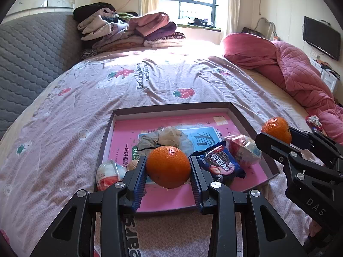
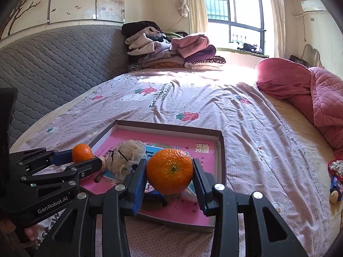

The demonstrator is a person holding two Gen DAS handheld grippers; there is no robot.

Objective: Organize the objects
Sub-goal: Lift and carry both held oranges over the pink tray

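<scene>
Sunlit bedding with a strawberry print [image 1: 150, 81] fills the room ahead of me, and on it lies the shallow box [image 1: 171, 107] with its pink floor, already holding snack packets and a crumpled bag. At nine o'clock in that box a small wrapped cup [image 1: 108, 174] leans by the rim.

My left gripper [image 1: 168, 167] is pinching one mandarin [image 1: 168, 167] across its widest part, blue pads [image 1: 141, 175] pressed to either side, and it hangs over the box's near half. To its three o'clock sit a blue biscuit packet [image 1: 218, 162] and a crinkly pink sweet wrapper [image 1: 242, 147].

My right gripper [image 2: 170, 171] pinches a second mandarin [image 2: 170, 171] the same way, over the box's near right part.

I judge these fruits light, roundish and soft-skinned: firm enough to hold at the middle, yet easily bruised, and liable to roll once let go, so I'd set them low among the packets.
</scene>
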